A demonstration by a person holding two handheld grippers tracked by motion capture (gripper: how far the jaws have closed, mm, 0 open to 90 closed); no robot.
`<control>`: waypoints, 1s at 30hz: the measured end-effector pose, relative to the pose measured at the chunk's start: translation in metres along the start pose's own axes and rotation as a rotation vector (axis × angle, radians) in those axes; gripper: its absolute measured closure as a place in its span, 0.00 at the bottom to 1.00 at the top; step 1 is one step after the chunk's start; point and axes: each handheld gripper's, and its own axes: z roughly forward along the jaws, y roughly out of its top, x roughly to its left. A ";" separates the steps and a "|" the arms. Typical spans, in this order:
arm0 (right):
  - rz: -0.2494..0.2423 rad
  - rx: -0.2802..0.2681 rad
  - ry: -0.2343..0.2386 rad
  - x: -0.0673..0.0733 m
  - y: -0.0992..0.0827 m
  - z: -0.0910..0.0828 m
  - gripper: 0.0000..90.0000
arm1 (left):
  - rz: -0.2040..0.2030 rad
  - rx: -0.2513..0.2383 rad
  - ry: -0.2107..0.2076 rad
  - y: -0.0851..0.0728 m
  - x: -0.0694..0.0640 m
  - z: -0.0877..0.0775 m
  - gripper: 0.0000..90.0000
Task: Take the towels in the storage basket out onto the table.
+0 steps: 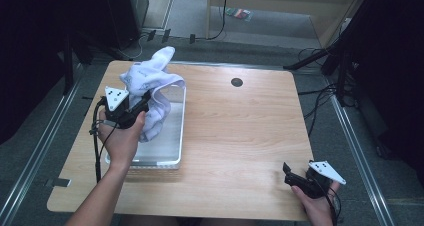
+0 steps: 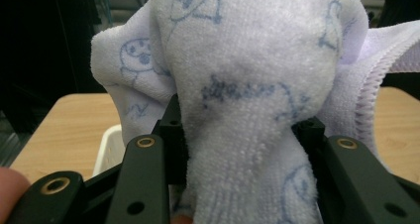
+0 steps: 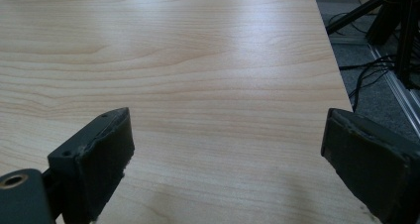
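High view: wooden table (image 1: 240,136) fills mid-frame. A clear bin (image 1: 170,146) sits at left of centre. Left gripper (image 1: 134,105), in the left hand (image 1: 120,136), is over the bin's upper end, jaws clamped on a white towel (image 1: 150,81) with pale blue drawings. Towel is lifted; one corner sticks up toward upper left of frame, the rest drapes down past the gripper into the bin.

Left gripper view: towel (image 2: 257,85) bunched between both jaws, pinched at mid-frame, cloth bulging above and hanging below. Bin rim (image 2: 106,149) shows at lower left, table (image 2: 64,120) behind it.

High view, lower right: right gripper (image 1: 290,173) in the right hand (image 1: 315,203), low over the table near its front edge, well apart from bin and towel. A small dark round spot (image 1: 237,82) on the tabletop, upper centre.

Right gripper view: jaws spread wide, nothing between them, bare table (image 3: 198,75) beyond. Cables (image 3: 361,75) on grey floor at upper right.
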 end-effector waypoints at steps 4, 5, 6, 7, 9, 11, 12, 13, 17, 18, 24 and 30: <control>-0.003 -0.001 0.001 0.000 0.000 0.000 0.06 | 0.001 -0.037 0.001 0.003 -0.004 -0.004 0.61; -0.003 -0.001 0.001 0.000 0.000 0.000 0.06 | 0.000 -0.047 -0.001 0.003 -0.006 -0.004 0.61; -0.001 0.000 0.000 0.000 0.000 0.000 0.06 | -0.003 -0.048 -0.005 0.004 -0.007 -0.004 0.61; -0.002 0.001 0.000 0.000 0.000 0.000 0.06 | -0.005 -0.050 -0.010 0.004 -0.008 -0.005 0.61; -0.002 0.000 0.000 0.000 0.000 0.000 0.06 | -0.005 -0.053 -0.017 0.005 -0.012 -0.005 0.61; -0.001 0.000 0.000 0.000 0.000 0.000 0.06 | -0.001 -0.053 -0.024 0.005 -0.015 -0.005 0.61; 0.000 -0.001 0.000 0.000 0.000 0.000 0.06 | -0.001 -0.053 -0.030 0.006 -0.018 -0.005 0.61; -0.002 -0.001 0.000 0.000 0.000 0.000 0.06 | 0.001 -0.061 -0.035 0.007 -0.022 -0.006 0.61; -0.003 -0.003 0.001 0.000 0.000 0.000 0.06 | 0.002 -0.071 -0.052 0.010 -0.033 -0.006 0.61; -0.004 -0.004 0.002 0.000 0.000 0.000 0.06 | 0.010 -0.069 -0.055 0.011 -0.036 -0.005 0.60; -0.004 -0.005 0.005 0.000 0.000 0.000 0.06 | 0.029 -0.069 -0.092 0.017 -0.055 -0.001 0.60; -0.002 -0.006 0.007 -0.001 0.000 0.000 0.06 | 0.033 -0.069 -0.127 0.020 -0.076 0.002 0.60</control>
